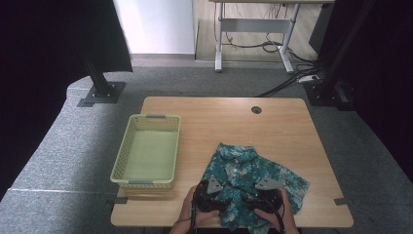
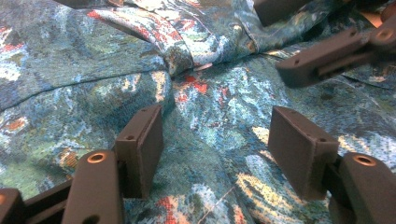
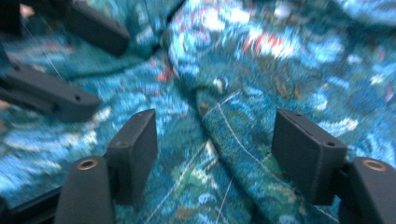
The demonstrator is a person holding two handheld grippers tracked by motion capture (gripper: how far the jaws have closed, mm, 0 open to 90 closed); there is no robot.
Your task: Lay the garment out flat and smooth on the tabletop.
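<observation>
A grey carpet floor surrounds a light wooden table (image 1: pixel 272 122), and behind it stands a second desk frame with cables on the floor. On the left part of the table sits a pale yellow-green basket (image 1: pixel 127 146) with a perforated wall. Well apart from it, at the near right part of the table, lies a crumpled teal shirt (image 1: pixel 248 168) with a floral pattern, spread flat in some folds. The person's two hands come from the bottom edge and hold both tools over the near edge of the shirt. The left tongs (image 2: pixel 215 144) are released, the jaws standing wide with the cloth lying between them. The right tongs (image 3: pixel 215 144) are also released, wide apart above a fold; its view is a little blurred, so whether the pads touch the cloth is probably not possible to say.
</observation>
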